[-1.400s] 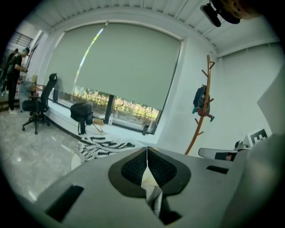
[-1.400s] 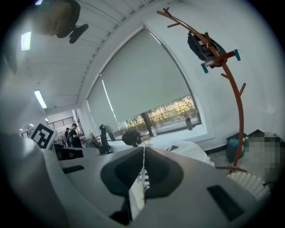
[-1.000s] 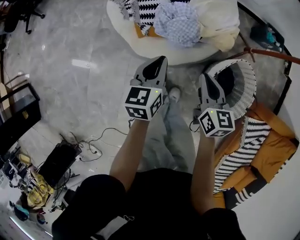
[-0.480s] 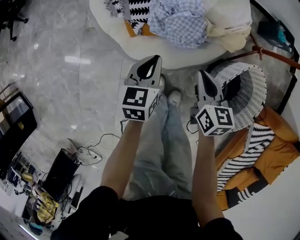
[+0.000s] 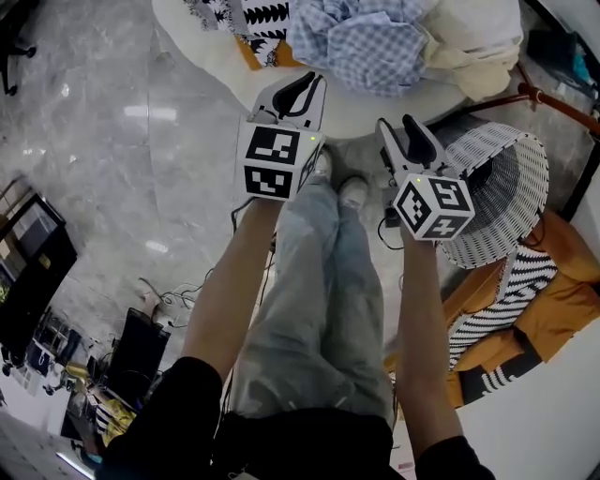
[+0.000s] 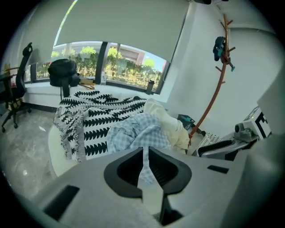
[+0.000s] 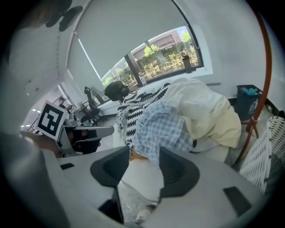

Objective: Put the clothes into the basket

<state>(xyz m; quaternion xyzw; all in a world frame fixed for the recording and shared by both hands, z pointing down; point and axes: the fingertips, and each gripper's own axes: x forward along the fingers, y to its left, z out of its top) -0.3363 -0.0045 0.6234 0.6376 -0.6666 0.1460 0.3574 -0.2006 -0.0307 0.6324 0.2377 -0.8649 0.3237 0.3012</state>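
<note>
Right gripper: The right gripper [image 5: 405, 133] has just opened its jaws wide. Nothing is between them yet.
Left gripper: The left gripper [image 5: 302, 86] has its jaws pressed together and holds nothing.
What moved: Both grippers are closer to the clothes pile [image 5: 375, 37] than a second ago. Their tips now reach the near edge of the seat it lies on.
What it means: The person seems to be getting ready to grab the first piece. That is most likely the blue checked shirt [image 7: 164, 129], which sits right ahead of the open jaws. No piece has been picked up yet, so the job is only starting.
Clothes: The shirt is on top in the middle. A cream garment [image 5: 473, 42] lies on its right and a black-and-white patterned cloth [image 5: 258, 14] on its left.
Basket: The white woven basket [image 5: 502, 202] stands on the floor just beside the seat, near the right gripper. No clothes show inside it.
Surface: The pile rests on a white round seat [image 5: 361, 105].
Floor: The grey stone floor [image 5: 122, 169] is shiny. Cables [image 5: 173, 300] lie on it at the left, and an orange and striped cloth [image 5: 534, 305] lies next to the basket.
Room: Windows [image 6: 111, 60] show green trees outside. A black office chair [image 6: 20, 84] stands far left, and a brown coat stand [image 6: 213, 89] stands by the wall.
</note>
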